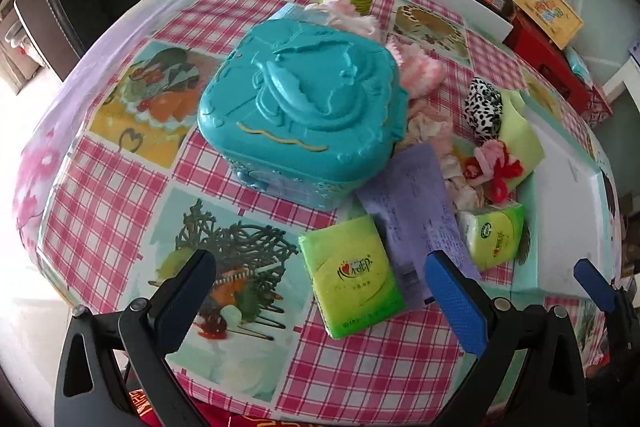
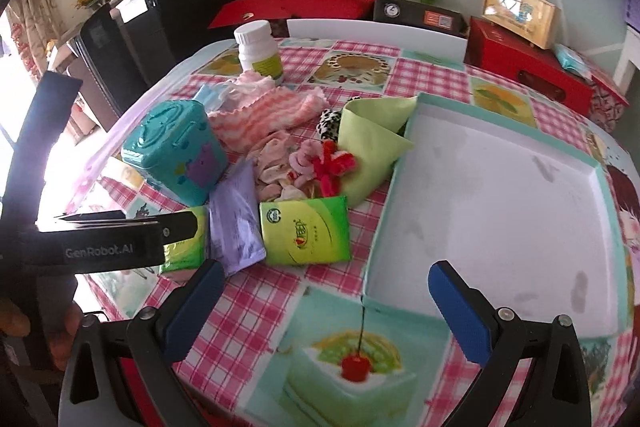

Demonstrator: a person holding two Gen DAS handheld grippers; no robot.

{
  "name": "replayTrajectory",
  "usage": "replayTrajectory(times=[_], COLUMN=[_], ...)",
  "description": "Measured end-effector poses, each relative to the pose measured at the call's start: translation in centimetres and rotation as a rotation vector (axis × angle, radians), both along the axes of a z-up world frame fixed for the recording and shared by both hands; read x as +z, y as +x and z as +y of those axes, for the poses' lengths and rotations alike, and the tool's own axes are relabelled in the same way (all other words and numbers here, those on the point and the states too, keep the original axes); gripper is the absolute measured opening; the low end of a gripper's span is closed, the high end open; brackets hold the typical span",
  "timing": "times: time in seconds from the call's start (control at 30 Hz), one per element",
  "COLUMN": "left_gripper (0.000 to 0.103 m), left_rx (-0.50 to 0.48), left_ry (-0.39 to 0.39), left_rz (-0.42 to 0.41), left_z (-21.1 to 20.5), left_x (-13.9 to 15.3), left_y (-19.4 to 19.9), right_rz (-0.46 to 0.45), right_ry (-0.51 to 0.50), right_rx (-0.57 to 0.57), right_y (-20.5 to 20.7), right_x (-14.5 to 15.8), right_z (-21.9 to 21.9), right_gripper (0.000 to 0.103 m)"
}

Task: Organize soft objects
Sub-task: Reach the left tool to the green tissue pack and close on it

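Observation:
Soft items lie in a heap mid-table: a pink striped cloth [image 2: 266, 109], a pale green cloth [image 2: 370, 143], pink socks [image 2: 276, 163], a red and pink yarn bow [image 2: 328, 163], a black-spotted scrunchie [image 1: 484, 113], a purple packet [image 2: 236, 223] and two green tissue packs [image 1: 354, 277] [image 2: 306, 235]. An open white box [image 2: 492, 195] with a teal rim sits on the right. My left gripper [image 1: 324, 295] is open and empty just short of the near tissue pack. My right gripper [image 2: 326, 303] is open and empty at the box's near left corner.
A teal plastic container [image 1: 300, 103] with a dolphin lid stands left of the heap. A white bottle [image 2: 260, 51] stands behind it. Red boxes [image 2: 528, 71] and a wooden case [image 2: 518, 13] line the far edge. The left gripper's body [image 2: 100, 247] shows in the right view.

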State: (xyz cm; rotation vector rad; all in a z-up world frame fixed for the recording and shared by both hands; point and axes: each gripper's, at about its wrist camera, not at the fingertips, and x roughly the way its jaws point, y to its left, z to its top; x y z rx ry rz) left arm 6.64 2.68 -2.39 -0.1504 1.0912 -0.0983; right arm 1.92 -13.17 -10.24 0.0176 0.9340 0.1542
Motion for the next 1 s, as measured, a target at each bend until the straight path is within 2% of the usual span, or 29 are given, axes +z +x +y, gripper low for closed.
replayTrajectory(times=[0.23,0.27,0.33,0.47,0.63,0.73,0.83,1.0], left_gripper=[0.100,0.098,0.082,0.080,0.067,0.066,0.066,0.066], left_rx=[-0.015,-0.018,-0.024,-0.026,-0.015,-0.004,0.012,0.032], left_ry=[-0.018,-0.022,-0.026,-0.031,-0.024,-0.020,-0.018,-0.016], left_rz=[0.065,0.073,0.098,0.118,0.115,0.121,0.128,0.129], left_z=[-0.6,-0.9,-1.1,-1.2,-0.3,0.6,1.9,3.5], left_x=[-1.8,-2.1,-2.9,-4.4,-6.2,-7.2,-8.2,-10.3], left_y=[1.5,1.7,2.2,2.9,3.0,3.2,3.7,4.3], right_rz=[-0.025,-0.025,-0.027,-0.021,-0.015,-0.005,0.001,0.027], right_ry=[0.018,0.021,0.026,0.032,0.018,0.026,0.026,0.022], right_rx=[0.004,0.003,0.003,0.012,0.037,0.052,0.068,0.077], right_y=[0.8,0.8,1.0,1.3,1.7,2.1,2.4,3.2], right_x=[-0.1,-0.1,-0.1,-0.3,-0.6,-0.8,-1.0,-1.6], right_z=[-0.3,-0.5,-0.6,-0.5,0.3,0.7,1.3,1.7], right_gripper=[0.102,0.102,0.102,0.102,0.098,0.097,0.091,0.089])
